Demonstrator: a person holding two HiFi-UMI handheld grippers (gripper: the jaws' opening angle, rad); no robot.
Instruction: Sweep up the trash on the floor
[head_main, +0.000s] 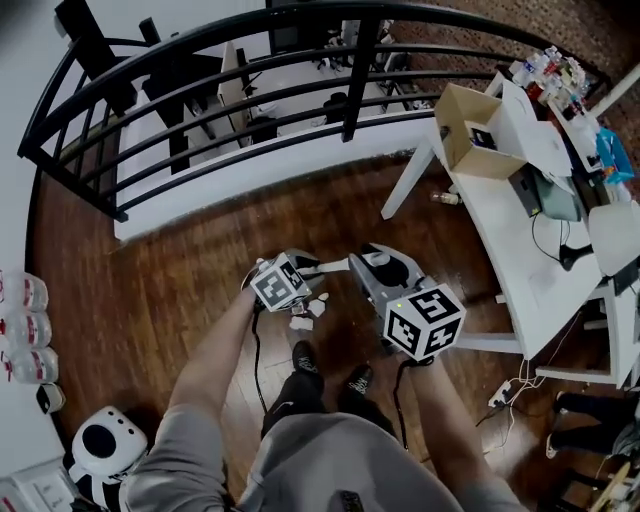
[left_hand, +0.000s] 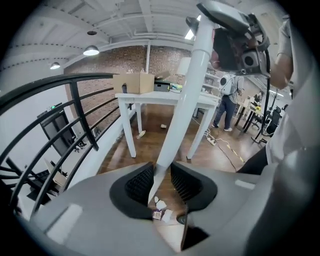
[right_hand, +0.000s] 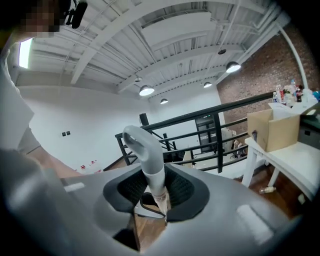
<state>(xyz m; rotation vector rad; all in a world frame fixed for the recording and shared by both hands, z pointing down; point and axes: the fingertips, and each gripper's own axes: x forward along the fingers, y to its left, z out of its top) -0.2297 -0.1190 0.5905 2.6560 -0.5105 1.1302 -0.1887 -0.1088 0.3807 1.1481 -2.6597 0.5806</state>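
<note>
Several small pale scraps of trash (head_main: 308, 312) lie on the wooden floor just ahead of the person's shoes; the left gripper view also shows the scraps (left_hand: 161, 206) below the jaws. A long white tool handle (left_hand: 187, 100) runs up between the pads of my left gripper (left_hand: 161, 181), which is shut on it. The handle's grey curved top (right_hand: 142, 145) stands between the pads of my right gripper (right_hand: 156, 192), shut on it too. In the head view my left gripper (head_main: 303, 264) and right gripper (head_main: 374, 260) sit close together above the scraps. The tool's head is hidden.
A black railing (head_main: 250, 90) borders the floor ahead. A white table (head_main: 520, 260) stands at the right with a cardboard box (head_main: 470, 130); a small bottle (head_main: 445, 198) lies by its leg. Water bottles (head_main: 25, 330) stand at the left, and a power strip (head_main: 505, 392) lies on the floor.
</note>
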